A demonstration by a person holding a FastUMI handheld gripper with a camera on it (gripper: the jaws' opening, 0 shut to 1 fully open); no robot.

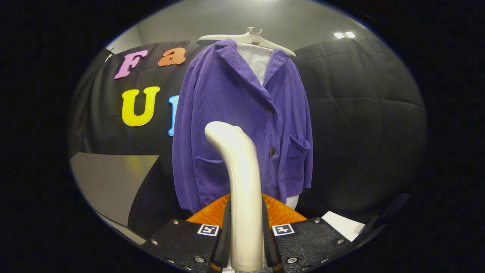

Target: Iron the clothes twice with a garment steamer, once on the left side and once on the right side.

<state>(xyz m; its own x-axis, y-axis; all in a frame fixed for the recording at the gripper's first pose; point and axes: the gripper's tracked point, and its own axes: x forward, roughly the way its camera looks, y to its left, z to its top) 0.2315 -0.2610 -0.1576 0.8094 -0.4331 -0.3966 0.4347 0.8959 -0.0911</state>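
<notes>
The gripper (245,242) is closed on the garment steamer (238,182): both fingers are pressed against the sides of its pale handle, which is held upright between them. The steamer's curved head is bent toward the jacket (235,113), and its tip is seen against the cloth between the two lower front pockets. Whether head and cloth are touching or just apart cannot be told from this angle.

The purple corduroy jacket is hung on a pale hanger (248,38) over a white shirt (257,62), straight ahead of the fingers, in front of the black booth wall. The front is buttoned; two buttons are visible. An orange ribbed surface (282,212) is seen just behind the handle, low beside the fingers; what it is cannot be told.

Step judged: steamer already grasped and presented to the garment, roughly on its centre line, slightly toward the panel with the wider visible front. No pass is judged complete from this frame alone; the cloth gives no evidence either way.

Next move calls for: the head to be shifted off-centre onto one front panel and drawn along that panel. The grip is to be kept firm so the handle is not twisted. The same is then required on the other panel.
</notes>
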